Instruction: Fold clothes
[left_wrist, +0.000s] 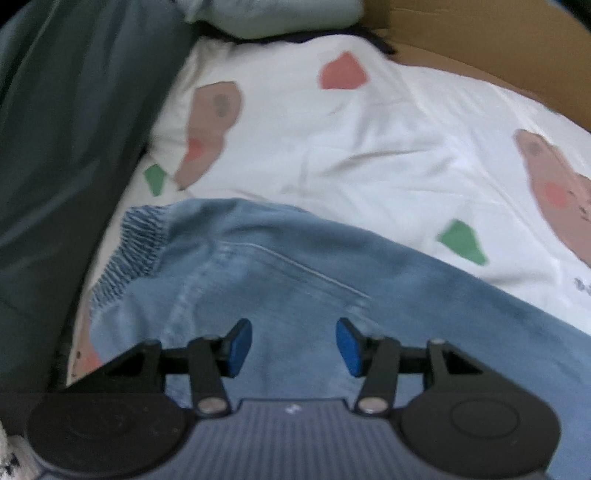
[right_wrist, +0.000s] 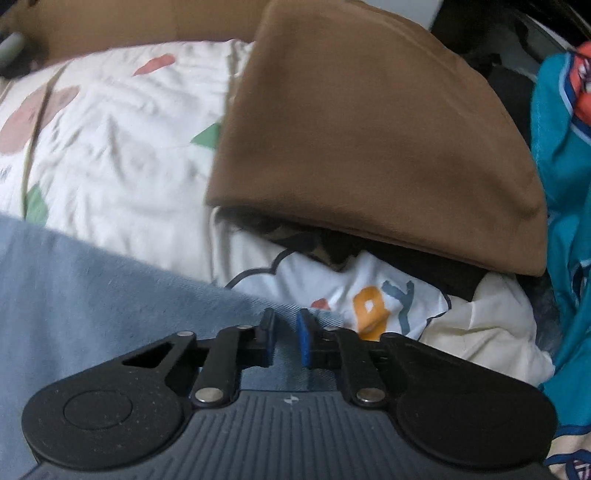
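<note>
Bed with white animal-print sheet (left_wrist: 388, 155), light blue jeans (left_wrist: 295, 280) spread across it, folded brown garment (right_wrist: 369, 140) over a white printed shirt (right_wrist: 369, 295), teal clothing (right_wrist: 565, 177) alongside

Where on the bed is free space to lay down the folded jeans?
Free: the printed white sheet beyond the jeans, bordered by the dark green fabric and the cardboard. Crowded: beside the right tool, where the brown garment, printed white shirt and teal garment pile up.

The left tool (left_wrist: 293, 347) hangs over light blue denim jeans (left_wrist: 295, 280), its blue pads wide apart with nothing between them. The elastic waistband (left_wrist: 133, 251) lies at left. Beyond, a white sheet (left_wrist: 369, 147) printed with bears; dark green fabric (left_wrist: 66, 147) at left.
</note>
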